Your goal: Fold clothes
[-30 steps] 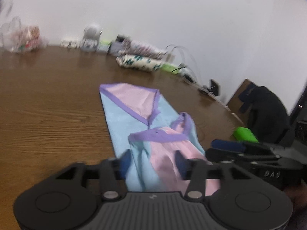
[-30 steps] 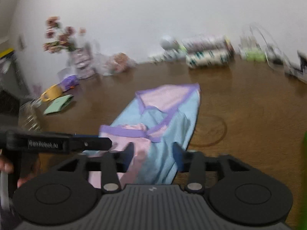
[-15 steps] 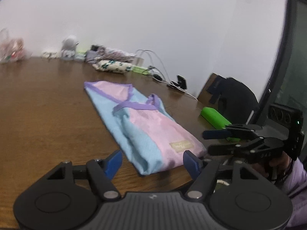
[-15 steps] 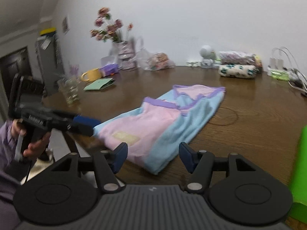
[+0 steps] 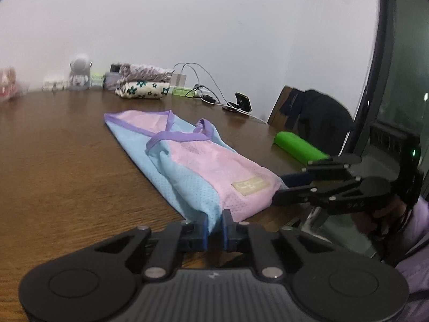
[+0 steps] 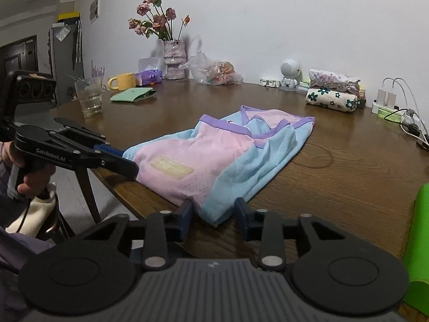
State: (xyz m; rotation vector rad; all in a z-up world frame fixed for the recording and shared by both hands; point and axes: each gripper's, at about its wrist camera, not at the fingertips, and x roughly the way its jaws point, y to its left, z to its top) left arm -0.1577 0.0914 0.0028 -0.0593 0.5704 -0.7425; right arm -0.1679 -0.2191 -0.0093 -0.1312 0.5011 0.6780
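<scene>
While fingers (image 5: pixel 214 226) pinch mesh garment (image 5: pixel 203 171) hem, right fingers (image 6: pixel 214 214) closing, fabric between, woodgrain table (image 5: pixel 59 166).

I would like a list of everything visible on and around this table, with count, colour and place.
garment: one, pink and blue with purple trim, near table edge
table: one, brown wood
folded cloths: two, floral, stacked by far wall
vase of flowers: one, pink, far side
mug: one, yellow, beside vase
glass: one, clear, table corner
left hand-held gripper: black, jaws just closed on garment's corner
right hand-held gripper: black, jaws just closing, garment's hem between, not yet pressed
</scene>
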